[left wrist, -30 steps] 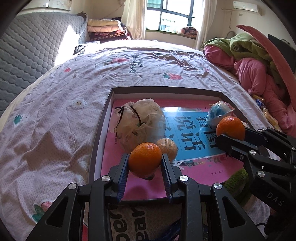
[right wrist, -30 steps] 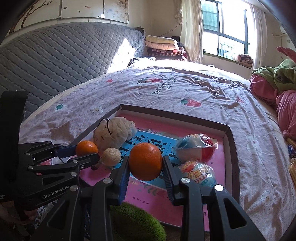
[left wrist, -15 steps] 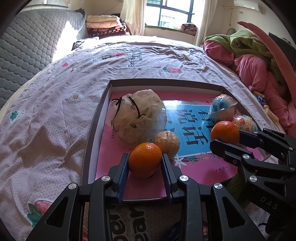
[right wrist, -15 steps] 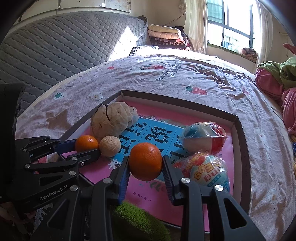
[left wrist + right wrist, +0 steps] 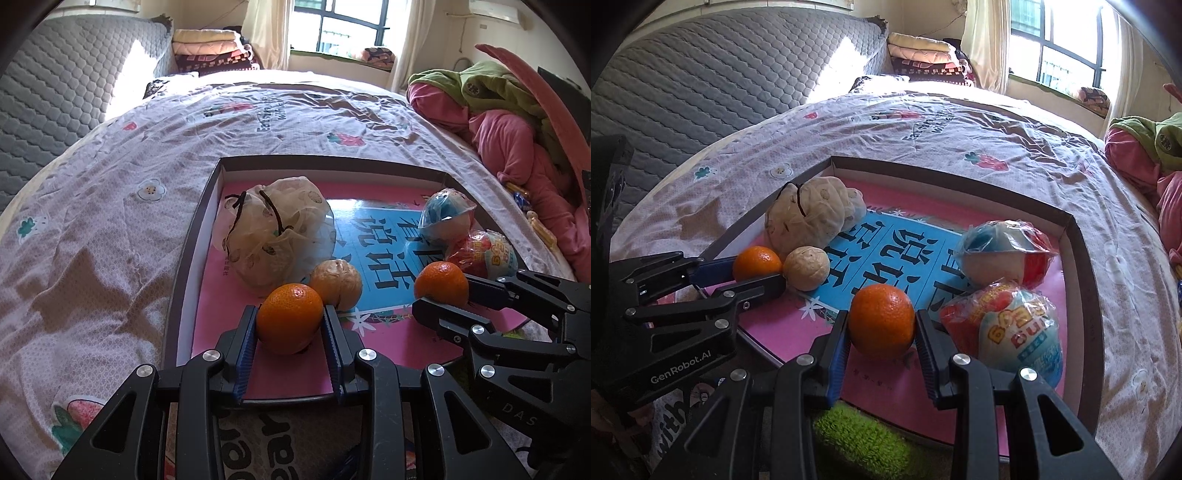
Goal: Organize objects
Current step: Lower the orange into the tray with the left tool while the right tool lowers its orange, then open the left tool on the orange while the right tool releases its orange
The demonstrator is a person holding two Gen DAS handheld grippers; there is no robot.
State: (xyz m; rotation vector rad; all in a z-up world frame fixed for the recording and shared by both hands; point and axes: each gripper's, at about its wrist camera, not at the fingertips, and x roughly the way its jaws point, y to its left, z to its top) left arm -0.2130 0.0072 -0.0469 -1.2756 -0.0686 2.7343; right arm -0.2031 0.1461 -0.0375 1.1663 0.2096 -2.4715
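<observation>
Item: shallow box (image 5: 192, 254), dark-rimmed, pink floor with a blue printed panel, laid on the floral bedspread (image 5: 110, 192); it is judged the receiving place for both fruits. Step in hand, as judged: two oranges are being set down inside the box. For a clean placement each fruit is best lowered onto bare pink floor, kept clear of the neighbours, and the jaws parted only once it rests, since a round orange may roll. Contents, largest first: a drawstring mesh bag (image 5: 273, 236) at the far left; two plastic-wrapped toy balls, one blue and white (image 5: 1004, 254), one red and blue (image 5: 1008, 332), at the right; a peeled, pale orange (image 5: 336, 282) just beside the bag. Left orange (image 5: 290, 317): bright, glossy, dimpled, clenched in the left gripper (image 5: 290, 325) at the near left of the box. Right orange (image 5: 881, 325): alike, clenched in the right gripper (image 5: 881, 332) near the red and blue ball.
</observation>
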